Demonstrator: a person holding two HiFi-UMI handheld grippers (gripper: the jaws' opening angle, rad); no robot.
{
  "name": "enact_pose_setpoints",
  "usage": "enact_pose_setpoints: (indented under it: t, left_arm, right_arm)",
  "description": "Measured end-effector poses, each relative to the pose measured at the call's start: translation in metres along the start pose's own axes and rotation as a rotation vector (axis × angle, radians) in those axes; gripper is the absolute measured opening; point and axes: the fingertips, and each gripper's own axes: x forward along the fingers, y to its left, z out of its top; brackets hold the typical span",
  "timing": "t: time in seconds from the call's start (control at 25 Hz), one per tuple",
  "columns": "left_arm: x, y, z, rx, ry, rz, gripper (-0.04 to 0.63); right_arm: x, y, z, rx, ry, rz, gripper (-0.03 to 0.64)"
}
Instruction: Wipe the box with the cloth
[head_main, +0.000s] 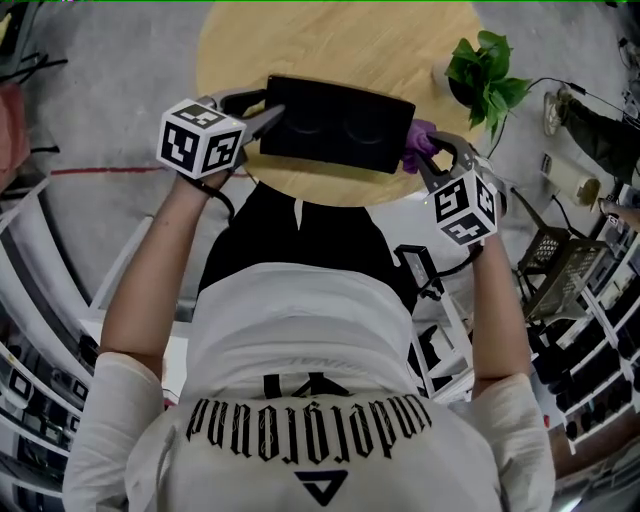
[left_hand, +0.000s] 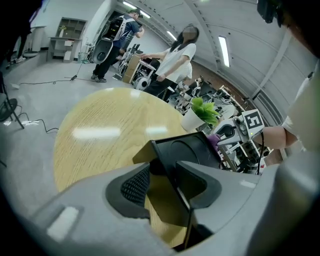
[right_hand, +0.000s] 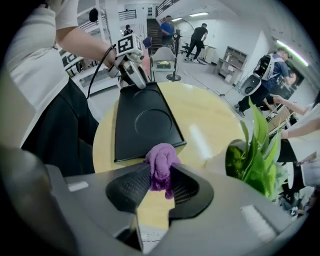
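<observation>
A flat black box (head_main: 335, 125) lies on the round wooden table (head_main: 340, 40), near its front edge. My left gripper (head_main: 268, 108) is at the box's left end. In the left gripper view the box's rim (left_hand: 192, 150) runs between the jaws of my left gripper (left_hand: 165, 182), which are shut on that edge. My right gripper (head_main: 428, 158) is at the box's right end, shut on a bunched purple cloth (head_main: 420, 140). In the right gripper view the cloth (right_hand: 161, 167) sticks out of the right gripper (right_hand: 160, 187), just off the corner of the box (right_hand: 145, 125).
A potted green plant (head_main: 485, 75) stands on the table's right side, close to the right gripper. Shelves and cables line the floor at right. Several people (left_hand: 177, 60) stand in the room beyond the table.
</observation>
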Motion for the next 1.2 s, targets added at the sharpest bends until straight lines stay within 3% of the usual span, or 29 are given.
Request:
enact_pose_setpoints:
  t: [0.28, 0.4, 0.56, 0.76, 1.0, 1.2]
  left_arm:
    - [0.000, -0.001, 0.000, -0.010, -0.020, -0.005, 0.178]
    - [0.000, -0.002, 0.000, -0.012, -0.024, -0.007, 0.178]
    - [0.002, -0.002, -0.001, -0.016, -0.026, -0.012, 0.178]
    - [0.006, 0.000, -0.001, -0.029, -0.031, -0.015, 0.178]
    - [0.006, -0.003, -0.003, -0.039, -0.043, -0.009, 0.178]
    - [0.008, -0.002, -0.001, -0.052, -0.058, -0.011, 0.178]
  right_arm:
    - [-0.031, -0.033, 0.034, -0.111, -0.003, -0.091, 0.106]
    - [-0.052, -0.043, 0.067, -0.192, -0.055, -0.092, 0.106]
    - [-0.060, -0.054, 0.118, -0.364, -0.109, -0.031, 0.106]
    - [-0.019, -0.067, 0.155, -0.711, -0.040, 0.073, 0.106]
    - [0.037, -0.050, 0.143, -1.069, 0.097, 0.290, 0.106]
    - [0.060, -0.039, 0.126, -1.197, 0.160, 0.431, 0.106]
